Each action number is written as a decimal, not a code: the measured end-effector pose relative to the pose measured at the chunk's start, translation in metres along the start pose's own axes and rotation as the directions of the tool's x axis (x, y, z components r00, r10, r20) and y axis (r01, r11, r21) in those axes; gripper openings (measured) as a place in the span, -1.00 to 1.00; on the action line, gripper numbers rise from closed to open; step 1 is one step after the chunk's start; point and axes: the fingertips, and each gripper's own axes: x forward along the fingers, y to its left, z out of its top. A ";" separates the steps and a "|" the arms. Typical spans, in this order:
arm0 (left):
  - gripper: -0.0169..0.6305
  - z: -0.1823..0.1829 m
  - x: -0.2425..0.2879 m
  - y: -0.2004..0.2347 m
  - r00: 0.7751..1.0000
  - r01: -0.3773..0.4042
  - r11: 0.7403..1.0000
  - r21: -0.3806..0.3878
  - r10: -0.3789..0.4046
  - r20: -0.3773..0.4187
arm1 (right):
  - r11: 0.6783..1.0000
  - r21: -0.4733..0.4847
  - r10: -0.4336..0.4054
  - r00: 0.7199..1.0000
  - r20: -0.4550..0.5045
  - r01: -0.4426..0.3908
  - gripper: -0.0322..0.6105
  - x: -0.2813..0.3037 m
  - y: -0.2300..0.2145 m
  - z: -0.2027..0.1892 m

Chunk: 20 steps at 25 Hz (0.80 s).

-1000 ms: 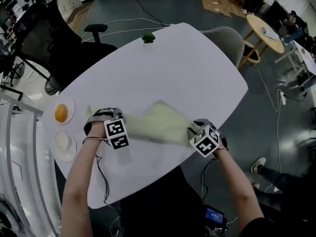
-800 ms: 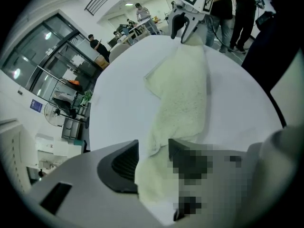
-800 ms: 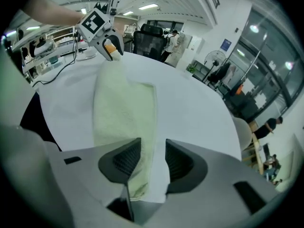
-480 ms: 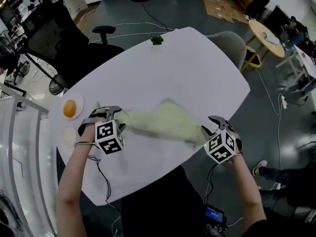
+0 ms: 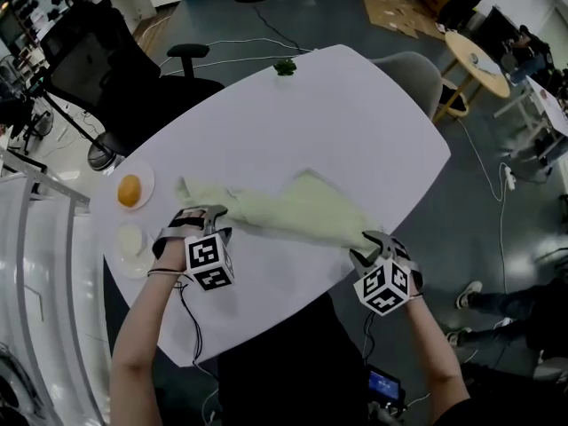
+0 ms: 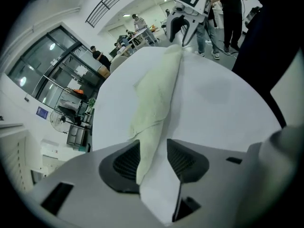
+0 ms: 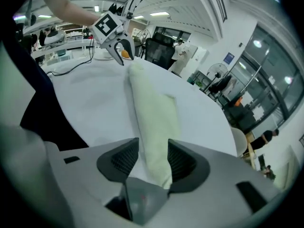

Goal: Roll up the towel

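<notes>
Pale towel (image 5: 302,213) lies slack on bench (image 5: 355,122); soft, light (it will sag). I see left hand-held gripper (image 6: 153,146) just narrowing, right hand-held gripper (image 7: 153,144) just widening, both released, towel between jaws. I would pinch near hem.

Noted: pale green cloth towel (image 5: 297,211), soft, matt, lightly creased; white oval table top (image 5: 373,105), smooth, hard, faint sheen; dark grey floor (image 5: 461,238), polished, glossy.

The white table (image 5: 337,122) carries a plate (image 5: 147,179) with an orange (image 5: 130,189) at its 9 o'clock edge, and a second plate (image 5: 122,256) just beside it at 8 o'clock. A small green item (image 5: 285,66) sits at the 12 o'clock edge. A black office chair (image 5: 98,60) stands off the table at 10 o'clock.
</notes>
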 end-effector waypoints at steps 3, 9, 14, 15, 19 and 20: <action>-0.45 -0.010 0.017 0.003 0.999 -0.020 1.000 -0.011 0.019 -0.029 | 1.000 0.016 0.005 0.999 -0.043 -0.005 -0.27 0.019 0.012 -0.019; -0.48 -0.015 0.042 0.008 0.997 -0.032 0.999 0.017 0.033 -0.071 | 0.999 0.024 -0.021 0.995 -0.102 0.024 -0.39 0.038 0.009 -0.042; -0.72 -0.016 0.052 0.006 0.993 -0.023 0.998 0.066 0.031 -0.118 | 0.998 -0.053 -0.044 0.988 -0.145 0.037 -0.77 0.038 0.012 -0.049; -0.74 -0.016 0.051 0.007 0.993 -0.021 0.998 0.067 0.029 -0.119 | 0.997 -0.065 -0.051 0.988 -0.146 0.042 -0.78 0.036 0.011 -0.049; -0.77 -0.014 0.037 0.007 0.993 -0.032 0.995 0.092 0.042 -0.110 | 0.995 -0.082 -0.069 0.989 -0.131 0.058 -0.80 0.023 0.004 -0.046; -0.77 -0.015 0.033 0.005 0.993 -0.035 0.994 0.101 0.046 -0.107 | 0.994 -0.090 -0.073 0.989 -0.127 0.062 -0.80 0.019 0.004 -0.045</action>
